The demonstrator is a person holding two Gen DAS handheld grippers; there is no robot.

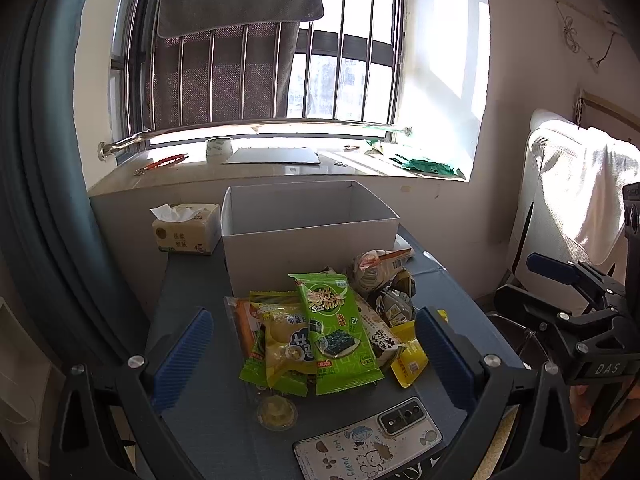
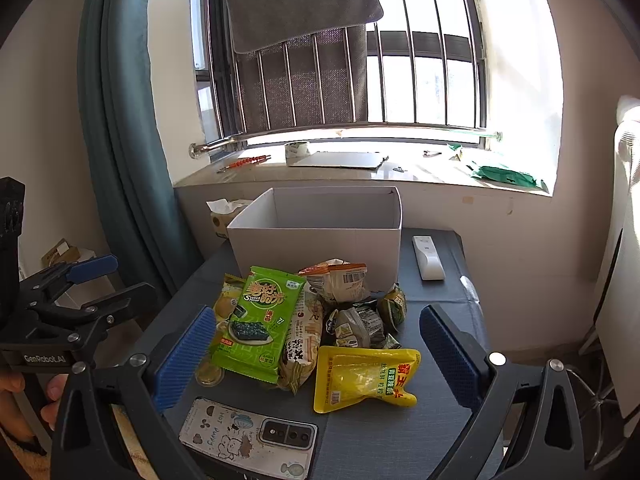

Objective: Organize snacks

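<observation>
A pile of snack packets lies on the dark table in front of an open white box [image 1: 308, 236] [image 2: 320, 240]. On top is a green seaweed packet [image 1: 340, 332] [image 2: 258, 320]. A yellow pouch [image 2: 364, 376] [image 1: 408, 360] lies at the pile's right. Crumpled wrapped snacks [image 2: 360, 320] [image 1: 384, 280] sit near the box. A small jelly cup [image 1: 277, 412] sits at the front. My left gripper [image 1: 314, 356] is open and empty above the pile's near side. My right gripper [image 2: 316, 360] is open and empty, also over the pile.
A phone in a cartoon case [image 1: 368, 444] [image 2: 248, 436] lies at the table's near edge. A tissue pack [image 1: 186, 230] stands left of the box. A white remote [image 2: 428, 258] lies right of it. A windowsill [image 1: 280, 168] runs behind; a curtain [image 2: 120, 120] hangs left.
</observation>
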